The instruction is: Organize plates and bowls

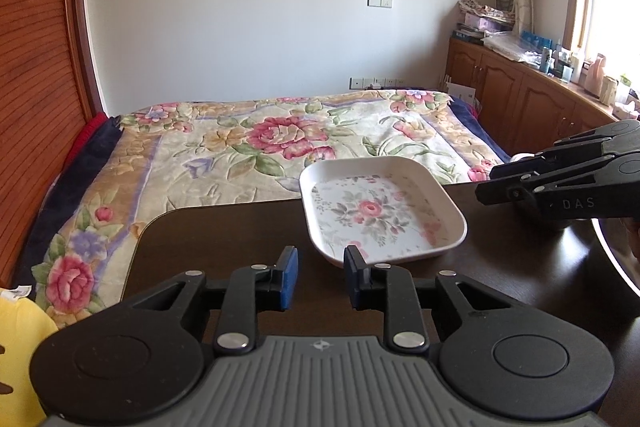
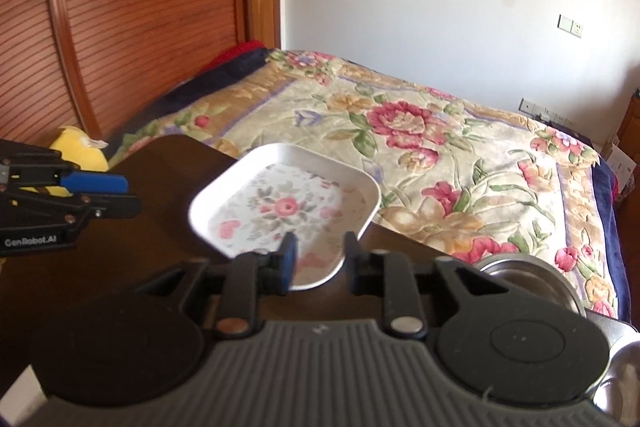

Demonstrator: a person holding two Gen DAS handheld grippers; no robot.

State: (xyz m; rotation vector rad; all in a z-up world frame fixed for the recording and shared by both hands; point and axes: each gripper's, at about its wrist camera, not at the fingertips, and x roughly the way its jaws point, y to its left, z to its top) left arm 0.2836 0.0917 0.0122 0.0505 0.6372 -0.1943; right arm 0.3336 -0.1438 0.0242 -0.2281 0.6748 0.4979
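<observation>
A square white plate [image 1: 380,215] with a pink flower print lies on the dark table [image 1: 220,235], near its far edge. My left gripper [image 1: 322,275] is open just short of the plate's near corner, with nothing between its fingers. In the right wrist view, the near corner of the plate [image 2: 280,211] shows between the spread fingers of my open right gripper [image 2: 320,259], which is not clamped on it. A steel bowl [image 2: 528,275] sits at the right, partly hidden behind that gripper. The right gripper [image 1: 490,185] reaches in from the plate's right, the left gripper [image 2: 130,195] from its left.
A bed with a floral blanket [image 1: 280,143] lies right beyond the table edge. A wooden wardrobe [image 2: 120,7] stands to the left, with a yellow soft object [image 2: 80,151] at its foot. A cluttered wooden cabinet [image 1: 520,95] runs under the window. A second shiny vessel [image 2: 624,379] shows at the lower right.
</observation>
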